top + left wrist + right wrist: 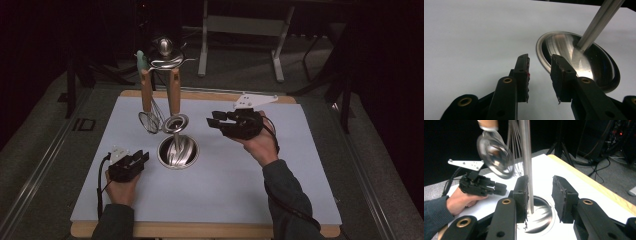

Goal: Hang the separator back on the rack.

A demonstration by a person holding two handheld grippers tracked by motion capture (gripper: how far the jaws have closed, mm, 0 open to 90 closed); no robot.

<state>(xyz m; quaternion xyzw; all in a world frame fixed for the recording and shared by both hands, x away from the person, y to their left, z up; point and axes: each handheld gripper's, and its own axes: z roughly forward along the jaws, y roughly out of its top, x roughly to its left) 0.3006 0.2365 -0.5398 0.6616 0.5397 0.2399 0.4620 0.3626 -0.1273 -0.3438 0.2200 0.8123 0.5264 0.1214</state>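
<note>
Steel utensil stand [178, 150] is sitting mid-table, hanging a whisk [151, 120]. Right gripper [216, 122] is hovering at its three o'clock, jaws spread, empty. Left gripper [141, 156] is resting at its nine o'clock, jaws spread, empty.

A stand [178, 150] sits on the counter [225, 195], a little left of the middle. Its pole [174, 131] goes up from its round base. A whisk [151, 117] and other tools hang from the top of the stand, on the far left side. The left gripper [141, 156] is near and just left of the base. The right gripper [216, 121] is right of the pole, farther away.
</note>
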